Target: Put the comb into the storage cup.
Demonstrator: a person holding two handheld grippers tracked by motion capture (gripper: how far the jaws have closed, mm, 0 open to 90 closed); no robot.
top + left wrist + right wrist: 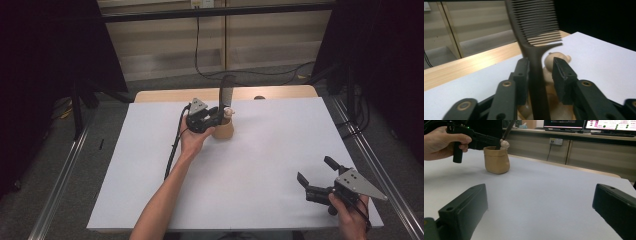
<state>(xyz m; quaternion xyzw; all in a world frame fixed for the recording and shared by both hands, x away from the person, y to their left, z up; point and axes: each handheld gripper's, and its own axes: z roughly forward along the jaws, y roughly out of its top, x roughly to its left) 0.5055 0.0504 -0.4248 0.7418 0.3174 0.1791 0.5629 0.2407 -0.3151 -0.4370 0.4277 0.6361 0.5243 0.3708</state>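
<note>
Nearest the camera in the high view, the right gripper [314, 172] rests low at the near right corner of the white table [280, 150], its jaws spread wide with nothing between them. Far across on the left, the left gripper [218, 116] sits at a tan sack-shaped holder [223, 130] with a small rounded figure at its rim. A dark comb [227, 91] stands upright in that holder, teeth at the top. In the left gripper view the comb's handle [537, 82] runs between the two jaws; the left pad looks to be against it, while a clear gap shows on the right, so the jaws stand narrow but are not clamped.

By my judgement the comb is light, stiff and smooth plastic, likely to slip or pivot if pinched loosely. Its plain handle, just above the holder's rim, is the place to grip; the thin teeth would bend or snag. The holder looks light enough to tip if the comb is dragged sideways.
</note>
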